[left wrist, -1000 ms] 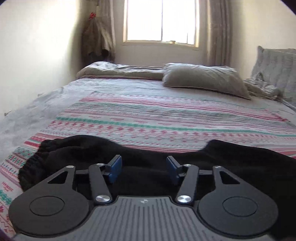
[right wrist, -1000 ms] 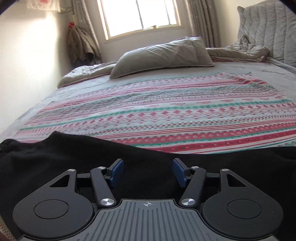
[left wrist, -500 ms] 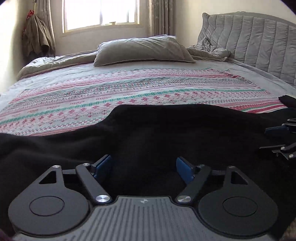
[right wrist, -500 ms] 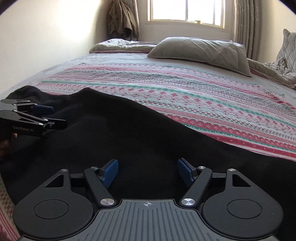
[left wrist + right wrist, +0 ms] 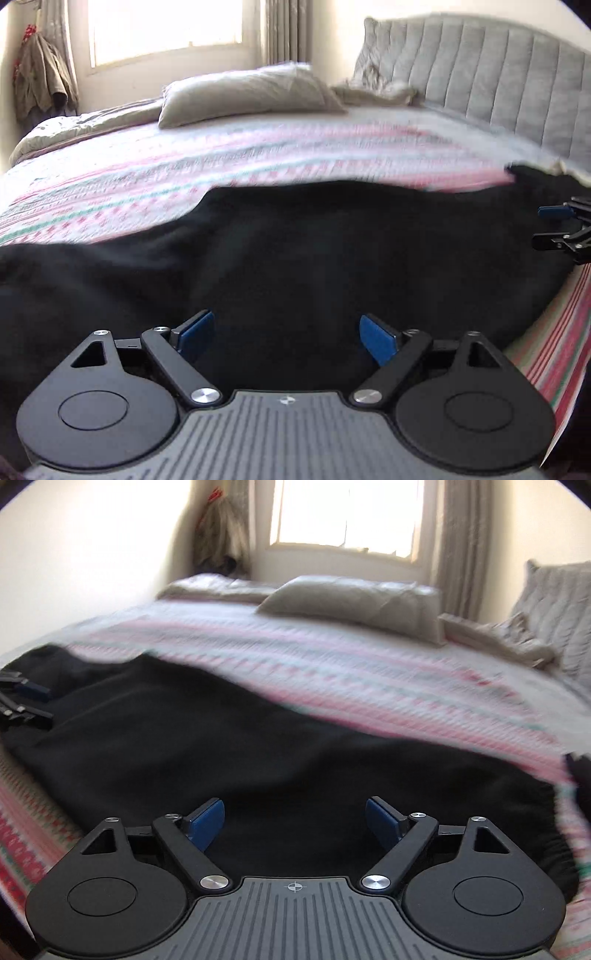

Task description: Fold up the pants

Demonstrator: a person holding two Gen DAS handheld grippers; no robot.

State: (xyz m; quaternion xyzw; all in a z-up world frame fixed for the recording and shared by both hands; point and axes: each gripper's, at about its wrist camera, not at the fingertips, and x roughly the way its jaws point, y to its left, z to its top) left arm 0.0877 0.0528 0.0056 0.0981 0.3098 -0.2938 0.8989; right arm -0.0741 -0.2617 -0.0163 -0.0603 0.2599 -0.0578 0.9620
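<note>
Both grippers, left gripper (image 5: 286, 334) and right gripper (image 5: 294, 818), opening wide over the pants (image 5: 295, 258), nothing pinched between the pads. Pants spread along the bed's (image 5: 147, 177) near edge, elastic waistband (image 5: 546, 834) at its right end. Seemingly between folds; next, closing on two edges and carrying them across.

The pants (image 5: 314, 258) are plain black, lying on a bedspread (image 5: 147, 177) banded in pink, red, teal-green and white with small geometric motifs. Beyond the bedspread, the pillow (image 5: 247, 96) is a flat beige-grey, and to its right the headboard (image 5: 498, 77) is pale grey with vertical channel quilting. Both the left gripper (image 5: 286, 338) and the right gripper (image 5: 293, 821) are black with blue pads (image 5: 195, 332) on a ribbed grey base.
</note>
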